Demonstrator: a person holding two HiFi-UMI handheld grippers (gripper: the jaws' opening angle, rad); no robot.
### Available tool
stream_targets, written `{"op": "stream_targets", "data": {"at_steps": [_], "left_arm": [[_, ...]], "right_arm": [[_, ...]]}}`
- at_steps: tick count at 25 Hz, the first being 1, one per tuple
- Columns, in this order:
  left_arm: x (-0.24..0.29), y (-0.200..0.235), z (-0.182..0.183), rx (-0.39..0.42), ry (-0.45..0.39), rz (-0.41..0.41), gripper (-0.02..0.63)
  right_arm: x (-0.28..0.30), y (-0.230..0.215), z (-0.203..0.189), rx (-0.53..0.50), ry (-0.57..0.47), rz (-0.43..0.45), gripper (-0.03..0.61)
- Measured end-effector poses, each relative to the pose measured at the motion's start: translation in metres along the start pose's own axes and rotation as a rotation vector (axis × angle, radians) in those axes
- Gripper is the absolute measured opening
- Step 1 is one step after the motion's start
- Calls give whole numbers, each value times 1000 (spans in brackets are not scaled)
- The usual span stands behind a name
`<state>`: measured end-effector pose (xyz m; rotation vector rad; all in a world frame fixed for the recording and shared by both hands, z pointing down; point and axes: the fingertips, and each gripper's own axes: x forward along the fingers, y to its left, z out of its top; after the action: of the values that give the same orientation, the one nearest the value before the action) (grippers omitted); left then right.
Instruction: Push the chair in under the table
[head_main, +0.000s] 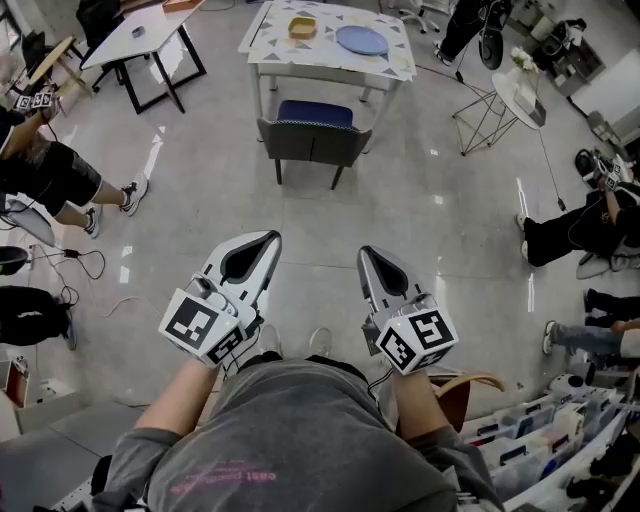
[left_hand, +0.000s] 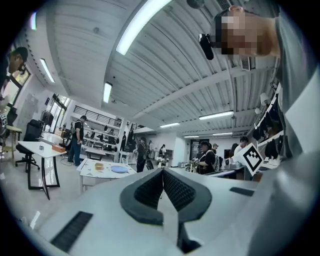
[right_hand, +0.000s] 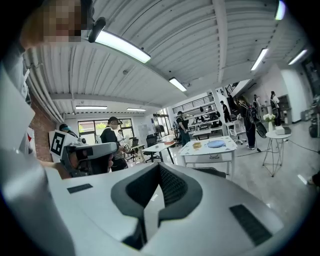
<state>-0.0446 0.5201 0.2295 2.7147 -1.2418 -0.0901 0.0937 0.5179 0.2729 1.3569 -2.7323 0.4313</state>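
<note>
A dark grey chair (head_main: 312, 138) with a blue seat stands pulled out a little from the near side of a white patterned table (head_main: 270, 50), its back facing me. The table (left_hand: 87, 172) shows far off in the left gripper view, and the table (right_hand: 207, 151) with the chair back (right_hand: 212, 171) in the right gripper view. My left gripper (head_main: 272, 238) and right gripper (head_main: 366, 252) are held side by side well short of the chair, both shut and empty, with bare floor between them and it.
A yellow bowl (head_main: 302, 27) and a blue plate (head_main: 361, 40) sit on the table. A black-legged table (head_main: 140, 40) stands far left, a round wire-legged side table (head_main: 520, 95) far right. People sit or stand along both sides. Cables (head_main: 85, 262) lie on the floor at left.
</note>
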Motion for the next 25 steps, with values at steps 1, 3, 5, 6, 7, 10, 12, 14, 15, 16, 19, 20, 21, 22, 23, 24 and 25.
{"op": "stream_targets", "data": {"at_steps": [1, 3, 5, 6, 7, 10, 12, 14, 15, 16, 19, 20, 21, 22, 23, 24, 25], "left_arm": [[0, -1, 0, 0, 1, -1, 2], [-1, -2, -2, 1, 2, -3, 2], [-2, -3, -3, 2, 4, -6, 2], [-2, -4, -4, 3, 5, -8, 2], [-2, -5, -4, 4, 5, -10, 2], [-1, -7, -5, 9, 8, -9, 2], [-1, -7, -5, 12, 10, -5, 2], [-1, -6, -6, 14, 11, -2, 3], [-1, -5, -6, 15, 10, -2, 3], [-1, -5, -6, 15, 10, -2, 3], [0, -3, -8, 15, 14, 0, 5], [0, -4, -9, 15, 16, 0, 6], [0, -4, -10, 14, 17, 0, 8], [0, -4, -10, 13, 18, -1, 14], [0, -4, -11, 12, 18, -1, 23], [0, -3, -11, 11, 19, -1, 32], [0, -3, -11, 10, 20, 0, 40]], "right_arm": [[-1, 0, 1, -1, -4, -3, 3], [-3, 0, 2, -1, -12, -3, 3], [-4, 1, 1, -2, -14, -4, 3], [-4, 1, 1, -5, -13, -6, 3], [-5, 1, 1, -9, -11, -7, 3], [-6, 2, 2, -27, -15, -10, 3], [-7, 2, 3, -33, -18, -9, 3], [-6, 3, 4, -33, -19, -8, 3], [-6, 3, 4, -32, -19, -7, 3], [-5, 4, 4, -32, -19, -6, 3], [-3, 3, 3, -29, -19, -3, 4], [-3, 3, 2, -28, -18, -2, 5], [-3, 3, 2, -28, -18, -1, 5], [-3, 3, 2, -28, -18, -1, 5], [-3, 3, 2, -29, -18, -2, 5], [-2, 3, 2, -31, -17, -3, 5], [-2, 2, 2, -33, -14, -5, 5]]}}
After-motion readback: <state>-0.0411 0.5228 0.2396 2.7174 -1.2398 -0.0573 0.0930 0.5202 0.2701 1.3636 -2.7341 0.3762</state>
